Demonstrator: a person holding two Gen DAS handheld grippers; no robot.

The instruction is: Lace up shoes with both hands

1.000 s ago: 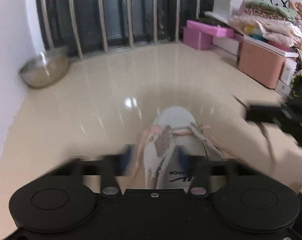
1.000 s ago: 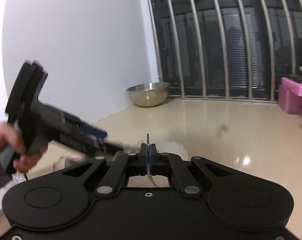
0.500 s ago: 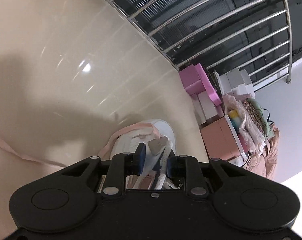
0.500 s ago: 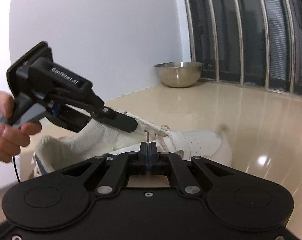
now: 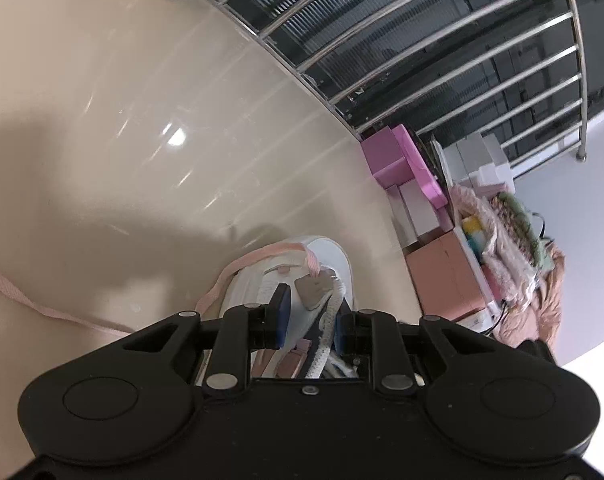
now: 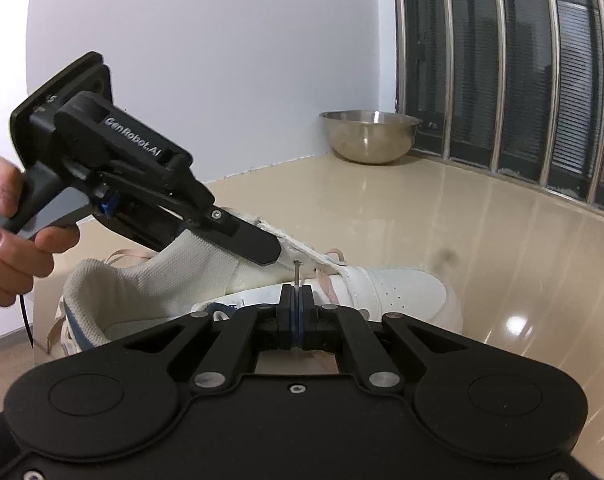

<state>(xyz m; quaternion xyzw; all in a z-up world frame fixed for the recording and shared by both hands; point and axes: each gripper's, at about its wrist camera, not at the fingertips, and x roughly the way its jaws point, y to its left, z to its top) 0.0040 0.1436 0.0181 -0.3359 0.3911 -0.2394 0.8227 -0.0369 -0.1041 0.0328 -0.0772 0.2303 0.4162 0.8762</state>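
A white sneaker (image 6: 402,292) with a knit sock collar lies on the beige floor (image 6: 502,240). Pink lace (image 5: 29,304) trails over the floor and through the front eyelets. My left gripper (image 5: 308,320) straddles the shoe's tongue (image 5: 316,286), its jaws partly apart around the tongue's edge; in the right wrist view it (image 6: 261,250) presses on the tongue. My right gripper (image 6: 296,312) is shut on the lace's thin dark tip (image 6: 297,272), which sticks up just in front of the shoe's side.
A steel bowl (image 6: 368,134) stands by the wall near a barred window (image 6: 522,80). Pink and white boxes (image 5: 406,168) and piled bedding (image 5: 502,232) line the far side of the floor.
The left gripper has swung down onto the shoe's tongue and narrowed around it. The right gripper has kept its hold on the lace tip and come closer to the shoe's side.
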